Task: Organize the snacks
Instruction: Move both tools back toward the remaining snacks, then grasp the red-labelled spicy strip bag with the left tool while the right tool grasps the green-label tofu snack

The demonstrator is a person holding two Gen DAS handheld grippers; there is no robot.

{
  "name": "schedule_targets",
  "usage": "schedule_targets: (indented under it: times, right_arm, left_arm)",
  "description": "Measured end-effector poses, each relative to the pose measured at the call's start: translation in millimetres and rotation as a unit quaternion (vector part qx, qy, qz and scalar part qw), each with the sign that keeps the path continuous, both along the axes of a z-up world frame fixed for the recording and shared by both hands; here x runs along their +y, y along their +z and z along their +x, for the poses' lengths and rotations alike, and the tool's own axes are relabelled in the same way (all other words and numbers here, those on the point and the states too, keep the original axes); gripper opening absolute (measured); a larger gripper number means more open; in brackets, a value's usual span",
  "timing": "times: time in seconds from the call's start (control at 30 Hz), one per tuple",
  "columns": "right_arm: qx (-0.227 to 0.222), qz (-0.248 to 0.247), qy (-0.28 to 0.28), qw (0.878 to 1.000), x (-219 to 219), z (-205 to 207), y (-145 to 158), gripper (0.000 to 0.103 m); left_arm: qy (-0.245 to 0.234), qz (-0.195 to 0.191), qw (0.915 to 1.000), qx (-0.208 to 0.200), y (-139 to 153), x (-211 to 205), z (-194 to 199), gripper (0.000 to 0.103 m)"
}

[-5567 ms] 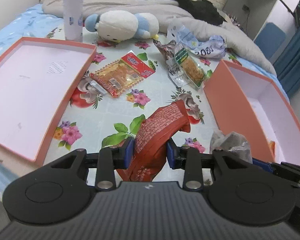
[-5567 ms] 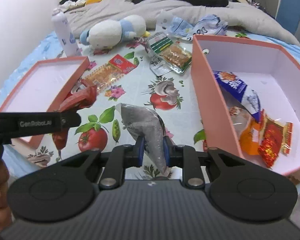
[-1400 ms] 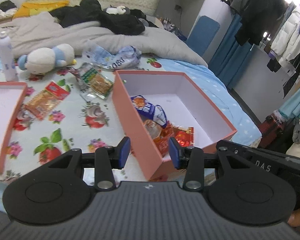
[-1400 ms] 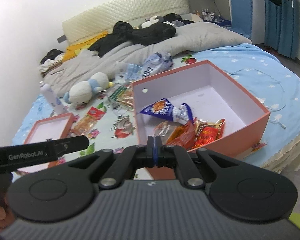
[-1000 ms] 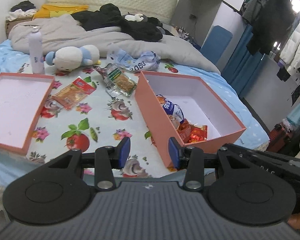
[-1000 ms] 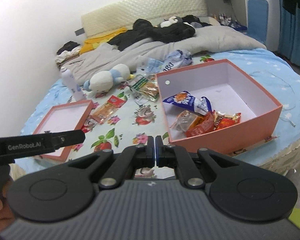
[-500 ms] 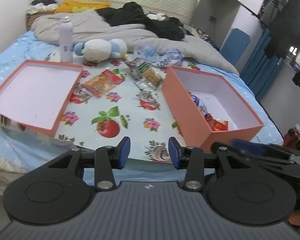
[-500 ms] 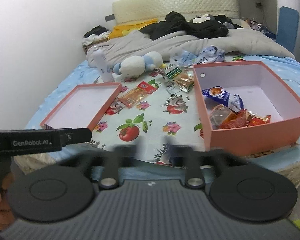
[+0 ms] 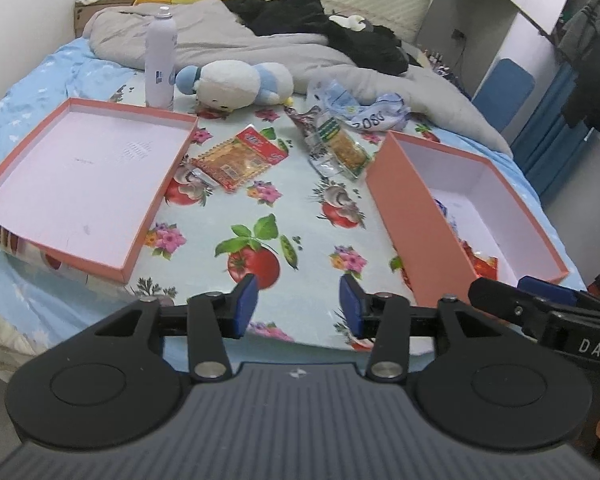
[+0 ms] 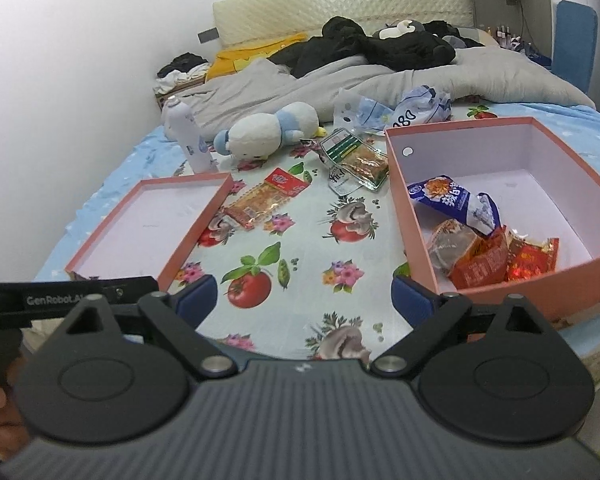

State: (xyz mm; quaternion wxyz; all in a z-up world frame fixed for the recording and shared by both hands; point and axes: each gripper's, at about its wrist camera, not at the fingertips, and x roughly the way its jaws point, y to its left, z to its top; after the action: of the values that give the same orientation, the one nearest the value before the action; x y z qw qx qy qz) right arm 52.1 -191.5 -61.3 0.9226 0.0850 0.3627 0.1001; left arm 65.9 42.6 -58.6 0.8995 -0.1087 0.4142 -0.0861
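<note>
Floral bedspread (image 10: 300, 248) before us, perhaps five crinkly snack packets (image 10: 496, 254) in our box (image 10: 412, 236), left gripper (image 9: 298, 304) and right gripper (image 10: 304, 292) both gaping, empty.

A bare strip of flowered cloth (image 10: 300, 240) runs up the bed between the shallow lid (image 10: 148, 228) and the deep box (image 10: 500, 208), blocked farther back by an orange snack packet (image 10: 266, 198), a clear packet (image 10: 356, 164) and a plush toy (image 10: 268, 130).
</note>
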Motion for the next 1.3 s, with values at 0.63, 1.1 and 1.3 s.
schedule_targets:
  times: [0.63,1.1,1.3]
  right_arm:
    - [0.013,-0.064,0.031,0.997,27.3,183.4,-57.2,0.08]
    - [0.025,-0.179,0.042,0.983,60.7,305.1,-128.1,0.053]
    - [0.021,-0.263,0.049,0.963,75.1,335.8,-155.5,0.053]
  left_arm:
    - [-0.014,0.07,0.997,0.03,-82.2,5.4,181.4,0.087]
    - [-0.102,0.163,0.9813,0.01,-147.9,-3.7,302.0,0.087]
    - [-0.112,0.161,0.9806,0.005,-166.1,2.3,333.4,0.087]
